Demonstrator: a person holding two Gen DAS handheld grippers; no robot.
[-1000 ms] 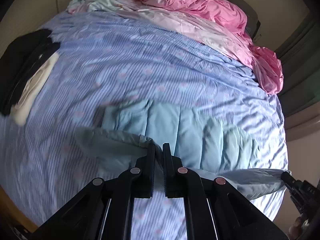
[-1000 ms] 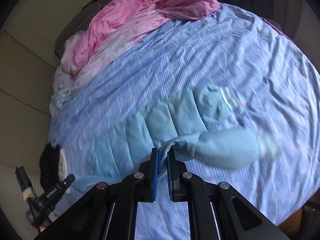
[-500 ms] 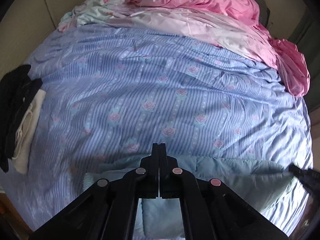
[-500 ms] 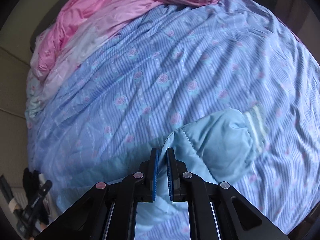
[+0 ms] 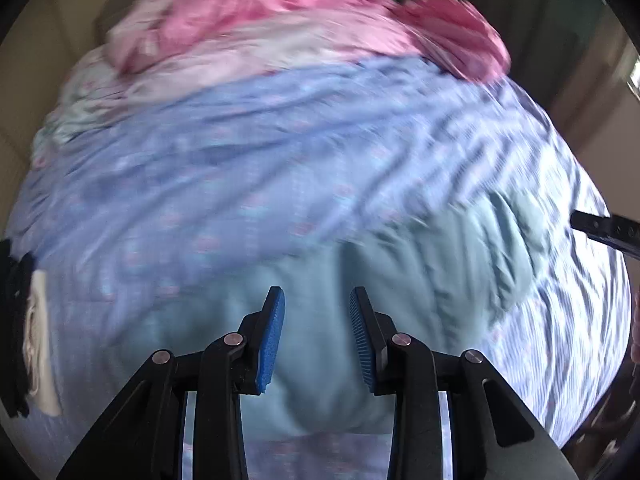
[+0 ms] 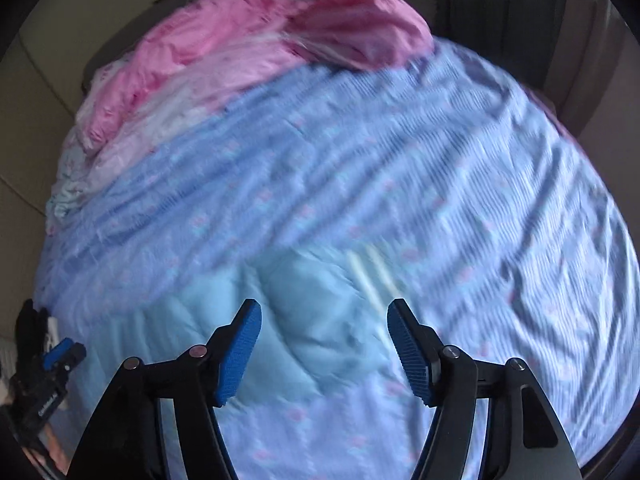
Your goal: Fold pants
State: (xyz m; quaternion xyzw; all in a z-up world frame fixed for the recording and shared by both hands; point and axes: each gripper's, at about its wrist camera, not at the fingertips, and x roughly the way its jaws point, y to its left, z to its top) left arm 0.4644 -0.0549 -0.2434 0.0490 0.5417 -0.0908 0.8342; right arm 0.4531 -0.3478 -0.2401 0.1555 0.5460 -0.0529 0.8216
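Note:
Light blue quilted pants point(image 5: 400, 280) lie folded over on the blue striped bedspread point(image 5: 248, 160). They also show in the right wrist view point(image 6: 304, 320). My left gripper point(image 5: 317, 296) is open and empty, just above the pants. My right gripper point(image 6: 322, 308) is open and empty, above the pants' end with pale stripes point(image 6: 372, 276). The right gripper's tip shows at the right edge of the left wrist view point(image 5: 604, 230). The left gripper shows at the lower left of the right wrist view point(image 6: 48, 368). Both views are blurred.
Pink and pale bedding point(image 5: 304, 12) is heaped along the far side of the bed; it also shows in the right wrist view point(image 6: 248, 48). A black and cream garment point(image 5: 28, 332) lies at the bed's left edge.
Both grippers have opened and let go of the pants. The lifted half of the pants now lies down on the other half. Both grippers have pulled back a little.

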